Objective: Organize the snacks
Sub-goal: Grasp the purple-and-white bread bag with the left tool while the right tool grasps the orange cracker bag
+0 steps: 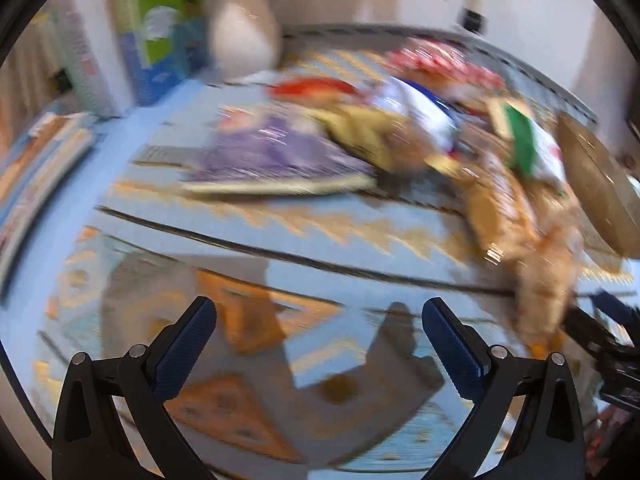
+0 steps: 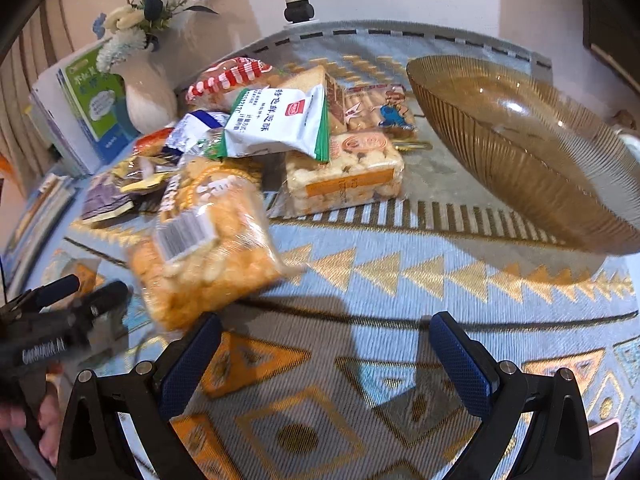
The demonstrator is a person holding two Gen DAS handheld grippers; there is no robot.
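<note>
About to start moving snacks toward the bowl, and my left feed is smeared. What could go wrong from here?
1. The left wrist view is motion-blurred, so aiming the left gripper at the snack pile now risks a missed grasp.
2. The white-and-green packet lies loosely on top of other packs; pulling one beneath could topple it.
3. The amber glass bowl sits close beside the pile, so a wide swing of the right gripper might knock it.

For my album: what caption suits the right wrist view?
Open hand-held gripper hovers before piled snack packets beside an empty amber glass bowl.
</note>
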